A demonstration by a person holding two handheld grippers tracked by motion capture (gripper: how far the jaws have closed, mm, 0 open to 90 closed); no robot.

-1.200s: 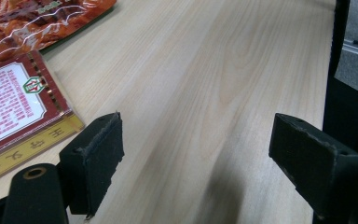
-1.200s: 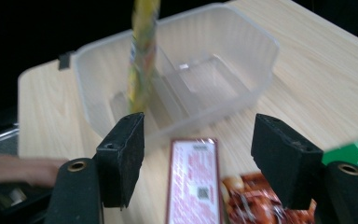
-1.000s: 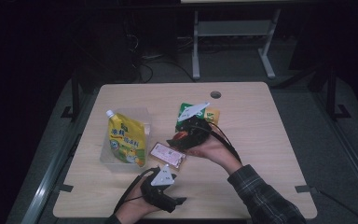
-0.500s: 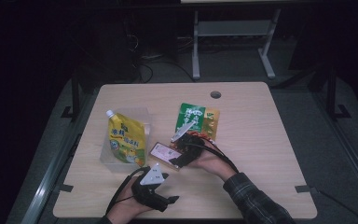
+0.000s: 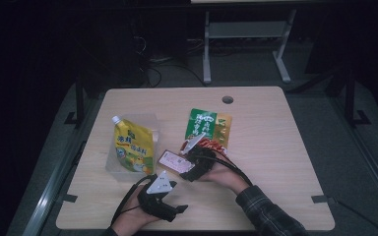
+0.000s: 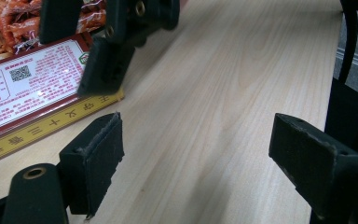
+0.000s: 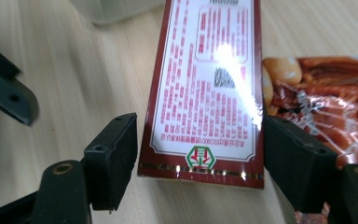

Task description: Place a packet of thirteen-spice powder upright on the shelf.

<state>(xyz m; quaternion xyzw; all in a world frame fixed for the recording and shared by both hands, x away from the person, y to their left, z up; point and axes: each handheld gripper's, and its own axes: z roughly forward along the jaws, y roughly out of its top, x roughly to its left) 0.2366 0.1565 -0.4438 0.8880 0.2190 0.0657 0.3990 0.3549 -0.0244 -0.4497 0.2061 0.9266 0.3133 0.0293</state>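
A flat red-and-white printed packet (image 5: 169, 160) lies on the wooden table (image 5: 275, 147), near its middle. My right gripper (image 5: 189, 169) is low over the packet's near end. Its jaws have just been opening, and the packet (image 7: 205, 84) rests between the pads, which stand at its two long edges without squeezing it. My left gripper (image 5: 177, 210) sits near the table's front edge, open, with bare wood between its jaws (image 6: 196, 158). From there I see the packet (image 6: 23, 88) and the right gripper's jaws beyond my own.
A yellow spouted pouch (image 5: 133, 147) lies in a clear plastic container (image 5: 112, 168) at the left. A green snack bag (image 5: 209, 125) and a red snack bag (image 5: 212, 145) lie just behind the right hand. The table has a cable hole (image 5: 228, 100) at the back.
My right hand has come down from over the green bag toward the front left, bringing the packet onto the table. The left gripper has hardly moved.
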